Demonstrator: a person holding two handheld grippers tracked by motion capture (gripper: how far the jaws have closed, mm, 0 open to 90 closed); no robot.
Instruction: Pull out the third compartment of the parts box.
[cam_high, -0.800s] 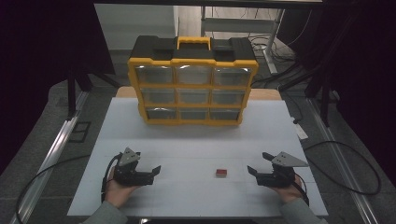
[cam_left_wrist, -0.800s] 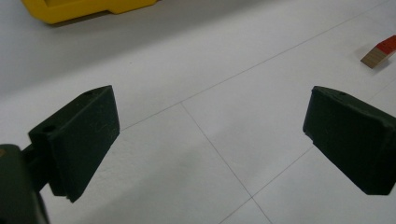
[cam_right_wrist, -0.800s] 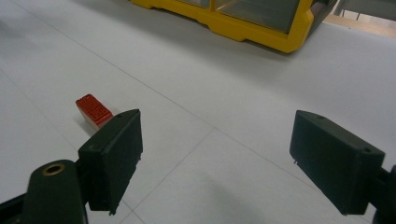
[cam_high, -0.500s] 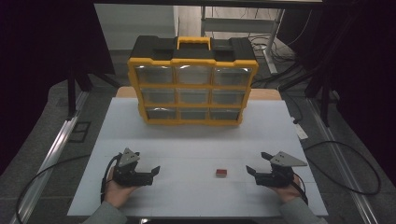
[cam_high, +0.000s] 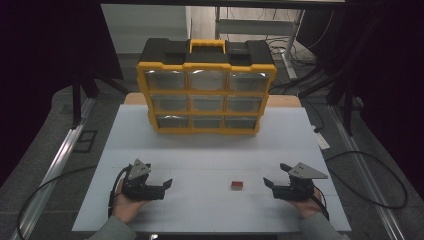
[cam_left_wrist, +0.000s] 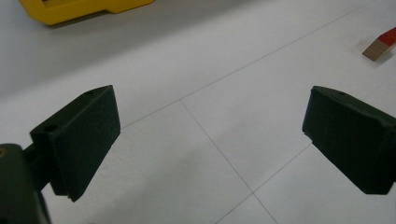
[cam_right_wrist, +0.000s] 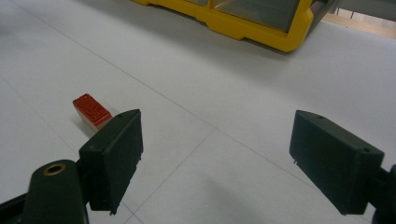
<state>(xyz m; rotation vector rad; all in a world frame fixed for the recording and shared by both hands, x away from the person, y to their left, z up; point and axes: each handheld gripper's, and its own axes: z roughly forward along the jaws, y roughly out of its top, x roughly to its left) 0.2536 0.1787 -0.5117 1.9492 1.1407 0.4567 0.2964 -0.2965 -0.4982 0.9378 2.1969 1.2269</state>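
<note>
- The small red block (cam_high: 237, 185) is lying flat on the white counter (cam_high: 210, 150), near the counter's front edge and a little right of its middle, well clear of the yellow organizer case (cam_high: 206, 90) standing at the back.
- The right gripper (cam_high: 272, 184) is hovering just beside the block, on its right, jaws spread wide with nothing between them.
- In the right gripper view the block (cam_right_wrist: 91, 111) is sitting off to the left, just past the left jaw and not in the gap; its long axis is running diagonally across that view.
- The left gripper (cam_high: 162, 186) is sitting well apart from the block, toward the front-left of the counter, jaws also spread and empty.
- In the left gripper view the block (cam_left_wrist: 382, 43) is showing far off at the upper right edge.
- So the right hand (cam_high: 305, 202) is looking clearly nearer; I'm judging that 1 short sideways shift to the left would bring the block between its 2 jaws.
</note>
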